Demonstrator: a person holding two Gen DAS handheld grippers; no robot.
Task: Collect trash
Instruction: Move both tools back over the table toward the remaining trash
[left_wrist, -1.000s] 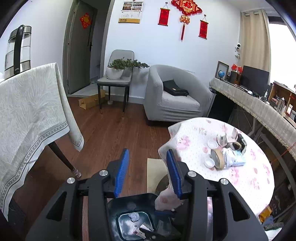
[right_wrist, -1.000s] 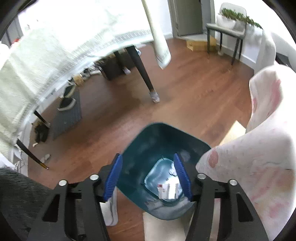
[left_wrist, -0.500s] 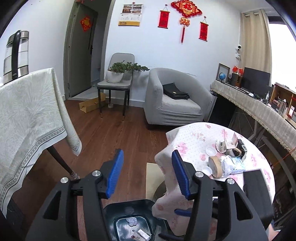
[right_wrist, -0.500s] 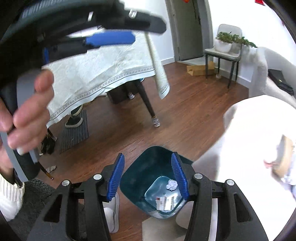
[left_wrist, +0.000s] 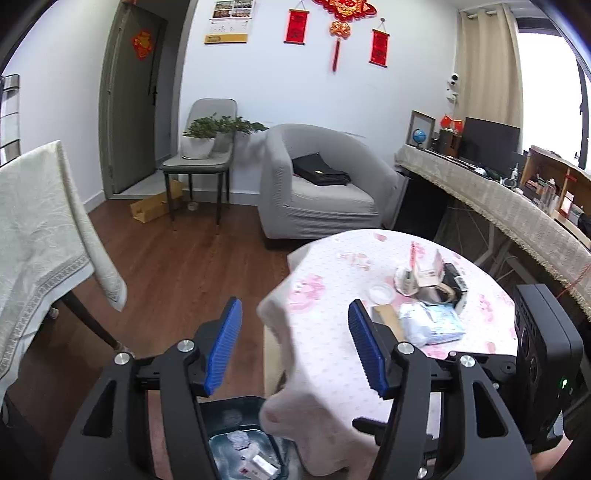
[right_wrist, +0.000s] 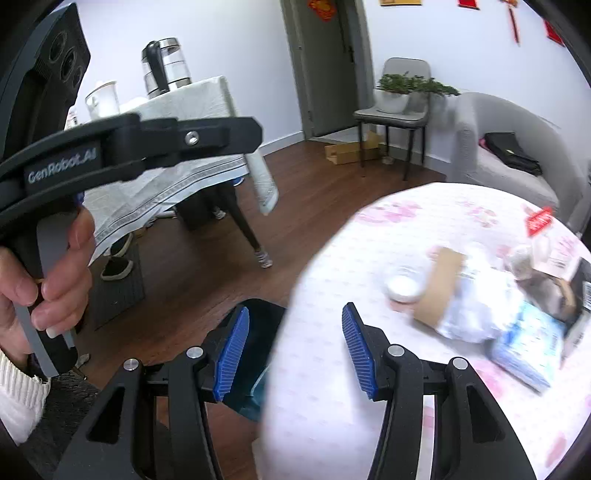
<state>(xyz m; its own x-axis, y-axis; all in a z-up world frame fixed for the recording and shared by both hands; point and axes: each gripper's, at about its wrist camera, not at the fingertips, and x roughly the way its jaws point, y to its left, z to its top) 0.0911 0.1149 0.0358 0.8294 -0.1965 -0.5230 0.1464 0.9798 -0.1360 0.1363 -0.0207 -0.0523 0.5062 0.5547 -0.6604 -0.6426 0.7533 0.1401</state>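
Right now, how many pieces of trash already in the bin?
2 visible in the bin in the left wrist view: a crumpled paper wad and a small white carton. The gripper and tablecloth cover part of it, so more may be hidden.

Trash bin (left_wrist: 236, 424) on floor left of round table (left_wrist: 332, 354); tape roll (left_wrist: 386, 321), packets (left_wrist: 432, 326) on table; armchair (left_wrist: 317, 192) behind.

The left wrist view looks from above the bin (left_wrist: 240, 443), forward over the round table (left_wrist: 332, 354) to the armchair (left_wrist: 317, 192) and far wall. The right wrist view sits close over the table (right_wrist: 332, 369) edge, facing the door side. Both views share the table, the bin (right_wrist: 266, 317), the armchair (right_wrist: 498, 147) and the plant chair (left_wrist: 207, 155).
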